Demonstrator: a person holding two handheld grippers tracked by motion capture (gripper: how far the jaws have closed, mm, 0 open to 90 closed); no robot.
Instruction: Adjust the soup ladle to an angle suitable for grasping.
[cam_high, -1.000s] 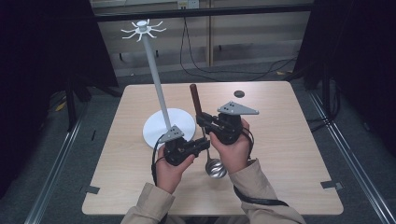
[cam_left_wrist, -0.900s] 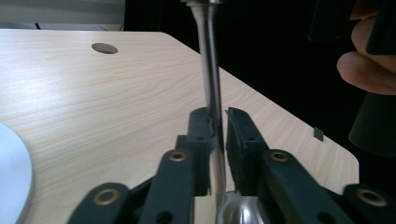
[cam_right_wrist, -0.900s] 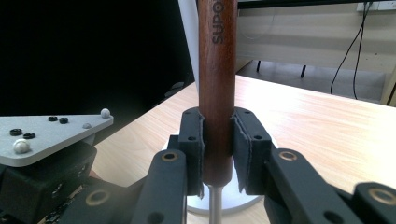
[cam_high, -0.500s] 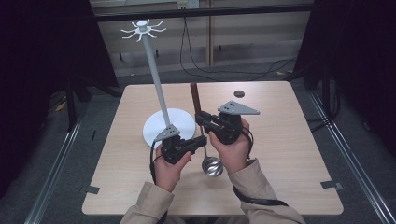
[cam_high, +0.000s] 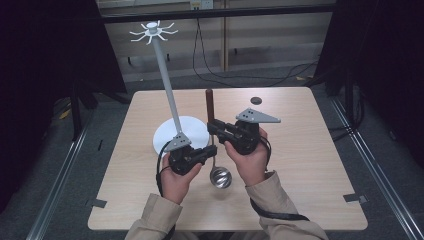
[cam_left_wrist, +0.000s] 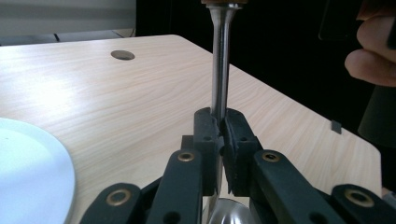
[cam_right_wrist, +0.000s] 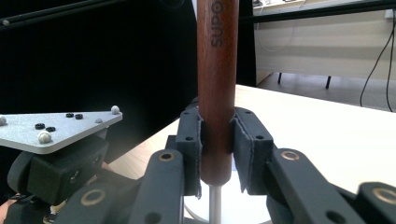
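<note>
Above the middle of the desk (cam_high: 310, 165), the left gripper (cam_left_wrist: 223, 135) clamps the ladle (cam_high: 216, 150) by its metal shank while the right gripper (cam_right_wrist: 217, 140), its jaws just eased slightly, hugs the wooden handle beside the white stand (cam_high: 172, 137).

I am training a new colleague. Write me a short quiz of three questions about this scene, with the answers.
1. True or false: the left tool grips the ladle by its wooden handle.
2. What stands on the white round base? A) a tall pole with hooks B) a cup C) a bottle
3. What small thing lies near the far edge of the table?

Key: 1. False, it clamps the metal shaft. 2. A. 3. A small dark disc.
</note>
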